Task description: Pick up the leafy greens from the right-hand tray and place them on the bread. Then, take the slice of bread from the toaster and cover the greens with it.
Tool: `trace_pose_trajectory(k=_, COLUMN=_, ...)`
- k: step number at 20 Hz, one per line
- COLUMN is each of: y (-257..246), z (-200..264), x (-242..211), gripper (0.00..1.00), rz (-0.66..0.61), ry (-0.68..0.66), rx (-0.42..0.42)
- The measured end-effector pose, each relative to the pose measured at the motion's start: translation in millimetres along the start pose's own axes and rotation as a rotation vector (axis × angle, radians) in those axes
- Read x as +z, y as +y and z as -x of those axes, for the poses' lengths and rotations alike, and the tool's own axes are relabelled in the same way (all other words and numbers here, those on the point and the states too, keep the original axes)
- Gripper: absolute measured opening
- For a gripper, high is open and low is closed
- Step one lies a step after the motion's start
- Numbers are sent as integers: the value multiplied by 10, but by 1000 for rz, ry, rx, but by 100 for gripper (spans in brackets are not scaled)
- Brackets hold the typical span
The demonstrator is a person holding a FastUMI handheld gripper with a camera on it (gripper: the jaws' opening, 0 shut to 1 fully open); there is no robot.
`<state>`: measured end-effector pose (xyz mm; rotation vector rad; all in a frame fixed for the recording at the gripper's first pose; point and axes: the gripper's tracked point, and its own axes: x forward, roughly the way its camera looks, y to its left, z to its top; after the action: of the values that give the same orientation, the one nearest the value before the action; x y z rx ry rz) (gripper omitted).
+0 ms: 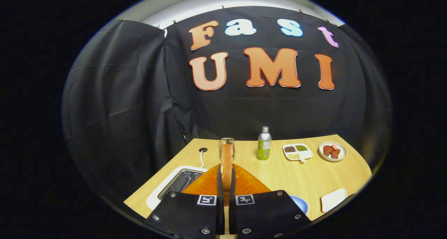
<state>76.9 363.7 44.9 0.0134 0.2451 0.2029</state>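
Both hand-held gripper [226, 178] fingers clamping bread slice [226, 155] edge-on

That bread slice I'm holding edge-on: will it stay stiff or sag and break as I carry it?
The bread slice stands straight beyond the fingers, so it looks toasted and fairly stiff. Both fingers of the gripper press its faces; a hard squeeze may crack it. It seems light, and crumbs may fall.

Wooden table [279, 176] bears toaster [174, 185], bottle [264, 143], dishes [298, 151] (one round [332, 151]).
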Motion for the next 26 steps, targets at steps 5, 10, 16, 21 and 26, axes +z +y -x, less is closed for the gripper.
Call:
trace_pose_trajectory(k=5, y=-430, z=-19, x=-372, gripper=5, rz=6, ry=47, rx=-39)
trace_pose_trajectory(k=10, y=-695, z=-9, x=-786, gripper=5, rz=-6, ry=114, rx=-52)
trace_pose_trajectory(k=16, y=-739, z=62, x=-1088, gripper=5, rz=-26, ry=159, rx=-23)
trace_pose_trajectory(k=21, y=-796, z=99, x=-1276, gripper=5, rz=-51, ry=193, rx=-8)
trace_pose_trajectory(k=26, y=-978, z=134, x=-1364, gripper=5, rz=-82, ry=205, rx=-19)
